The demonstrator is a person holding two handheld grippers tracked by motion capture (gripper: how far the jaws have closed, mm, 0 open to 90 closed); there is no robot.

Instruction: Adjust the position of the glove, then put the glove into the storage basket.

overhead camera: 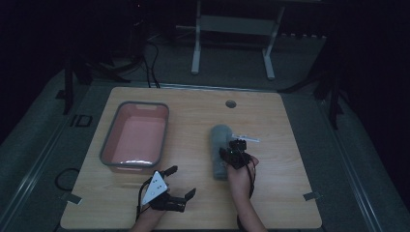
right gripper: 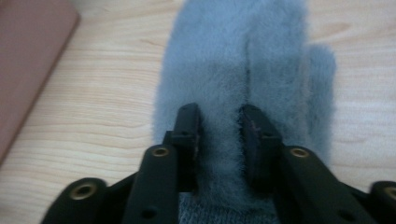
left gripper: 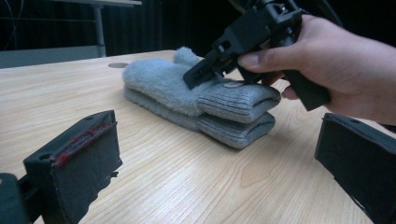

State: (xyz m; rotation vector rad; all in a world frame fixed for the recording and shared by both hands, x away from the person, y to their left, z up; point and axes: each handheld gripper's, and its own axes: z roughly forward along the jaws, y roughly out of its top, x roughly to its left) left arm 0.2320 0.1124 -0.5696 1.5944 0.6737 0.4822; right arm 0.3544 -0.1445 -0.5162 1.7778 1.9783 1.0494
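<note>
On the wooden surface [overhead camera: 193, 116] we see a pink basin [overhead camera: 135, 137] at the left, with nothing inside. Well apart to its right lie 2 grey mittens [overhead camera: 220, 151], stacked, their long axis running away from us, ribbed cuffs nearest us. Our right gripper [overhead camera: 232, 152] presses down on the top mitten, its fingers [right gripper: 187, 135] pinching a ridge of fleece. Our left gripper [overhead camera: 181, 181] hovers near the front edge, fingers [left gripper: 79, 163] spread wide around nothing.
</note>
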